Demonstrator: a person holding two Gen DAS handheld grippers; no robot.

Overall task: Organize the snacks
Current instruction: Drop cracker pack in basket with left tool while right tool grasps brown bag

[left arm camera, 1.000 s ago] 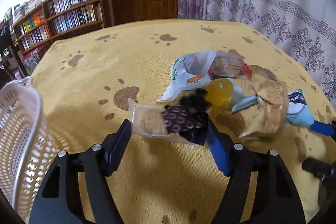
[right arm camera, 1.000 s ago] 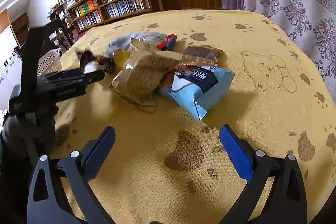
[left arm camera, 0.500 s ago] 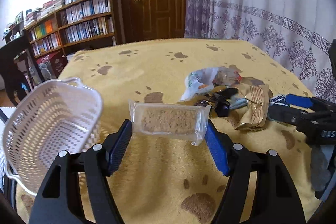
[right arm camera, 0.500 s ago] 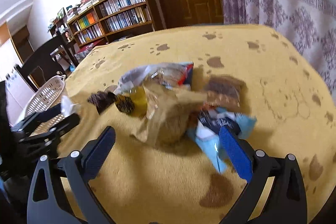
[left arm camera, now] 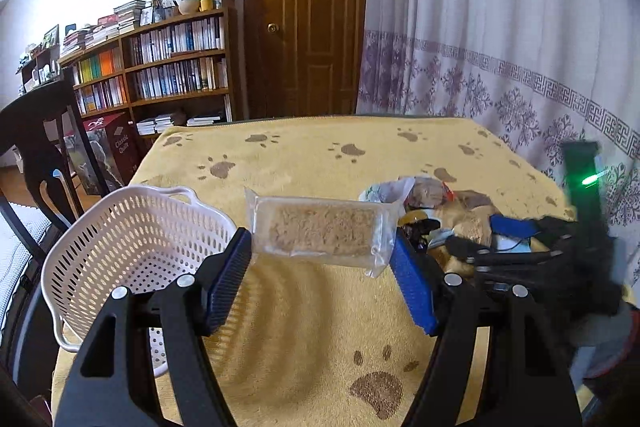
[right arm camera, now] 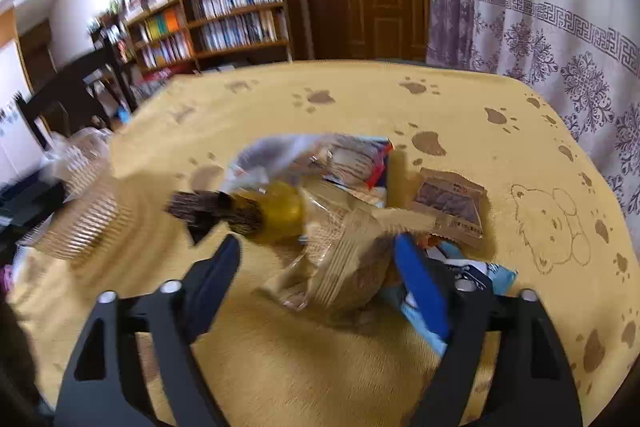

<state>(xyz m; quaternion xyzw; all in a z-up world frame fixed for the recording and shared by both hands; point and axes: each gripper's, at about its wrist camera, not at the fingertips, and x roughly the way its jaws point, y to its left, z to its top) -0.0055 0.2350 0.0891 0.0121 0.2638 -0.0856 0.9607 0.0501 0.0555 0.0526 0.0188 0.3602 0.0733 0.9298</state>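
I am holding a clear-wrapped snack bar crosswise in the left gripper, its jaws pressing on the packet's 2 ends and keeping it lifted above the yellow paw-print surface. The white perforated basket is sitting just beside the left jaw, at the surface's near left corner, with nothing visible inside it. To the right of the bar, the remaining snack pile is lying on the surface.

I am keeping the right gripper low over that pile, jaws spread wide and gripping nothing. A crinkled tan packet is lying between them, and the blue pad of the right jaw is sitting against its right edge. A yellow round snack and a dark wrapped piece are resting just beyond the left jaw, a brown flat pouch beyond the right one. The right wrist view is motion-blurred, so finer labels are unreadable.
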